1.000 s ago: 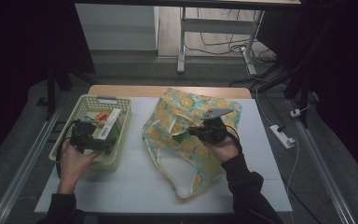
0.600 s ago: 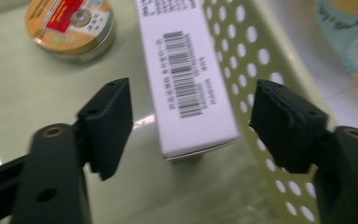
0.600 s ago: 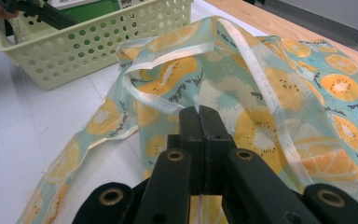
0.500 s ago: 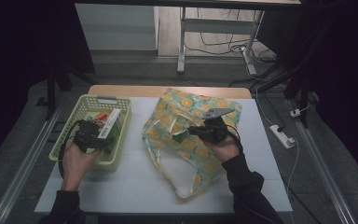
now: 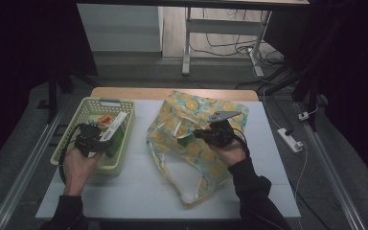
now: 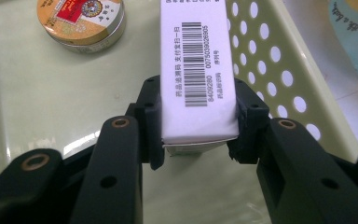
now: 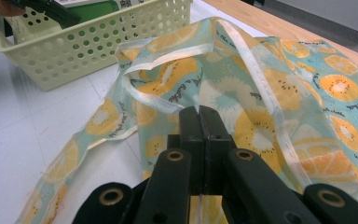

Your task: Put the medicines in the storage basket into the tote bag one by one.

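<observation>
High view, far left of the white desk (image 5: 139,191): a pale green perforated basket (image 5: 79,114) sits near the edge, and the left hand-held gripper (image 5: 106,142) reaches into it from the near side. Its jaws have just been closing, and in the left gripper view they now pinch the end of a white box (image 6: 198,70) between the two black pads, one pad on each long side (the barcode label faces up). The box tilts up over the basket floor, along the holed wall. A round tin (image 6: 80,19) with a red and yellow lid lies on the basket floor beyond the box, apart from it. Just right of the basket, a cloth bag (image 5: 199,143) printed with orange slices on teal lies flat on the desk, handles spread toward the near edge. The right hand-held gripper (image 5: 197,134) rests over the bag's middle; in the right gripper view its jaws are pressed together on a fold of the cloth bag (image 7: 279,93), holding a pale strip of it between them.
</observation>
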Motion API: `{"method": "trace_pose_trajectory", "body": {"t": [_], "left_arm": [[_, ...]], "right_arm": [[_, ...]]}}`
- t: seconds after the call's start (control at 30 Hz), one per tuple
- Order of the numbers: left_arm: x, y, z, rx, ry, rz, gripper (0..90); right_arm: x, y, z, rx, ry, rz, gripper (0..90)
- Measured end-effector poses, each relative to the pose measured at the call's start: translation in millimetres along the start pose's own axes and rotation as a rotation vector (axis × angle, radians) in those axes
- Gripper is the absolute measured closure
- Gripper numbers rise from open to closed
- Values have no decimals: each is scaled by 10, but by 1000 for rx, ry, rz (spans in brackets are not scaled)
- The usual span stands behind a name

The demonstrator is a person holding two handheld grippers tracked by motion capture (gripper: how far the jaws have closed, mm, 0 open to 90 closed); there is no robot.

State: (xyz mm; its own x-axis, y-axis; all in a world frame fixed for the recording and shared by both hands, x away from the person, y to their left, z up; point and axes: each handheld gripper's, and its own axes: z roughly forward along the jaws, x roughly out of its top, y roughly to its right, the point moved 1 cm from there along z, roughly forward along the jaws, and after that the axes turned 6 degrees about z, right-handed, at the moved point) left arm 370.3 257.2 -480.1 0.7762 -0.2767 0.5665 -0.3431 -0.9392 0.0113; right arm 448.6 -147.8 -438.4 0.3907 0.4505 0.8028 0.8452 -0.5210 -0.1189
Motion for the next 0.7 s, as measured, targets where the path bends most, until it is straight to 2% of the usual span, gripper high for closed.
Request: {"method": "trace_pose_trajectory", "body": {"t": [0.27, 0.7], "left_arm": [[-12, -55, -186, 0, 55, 10, 623], [-42, -117, -521, -28, 136, 21, 624]], "right_arm": [[-2, 19, -20, -3, 8, 5, 898], [6, 33, -43, -8, 13, 11, 898]]}}
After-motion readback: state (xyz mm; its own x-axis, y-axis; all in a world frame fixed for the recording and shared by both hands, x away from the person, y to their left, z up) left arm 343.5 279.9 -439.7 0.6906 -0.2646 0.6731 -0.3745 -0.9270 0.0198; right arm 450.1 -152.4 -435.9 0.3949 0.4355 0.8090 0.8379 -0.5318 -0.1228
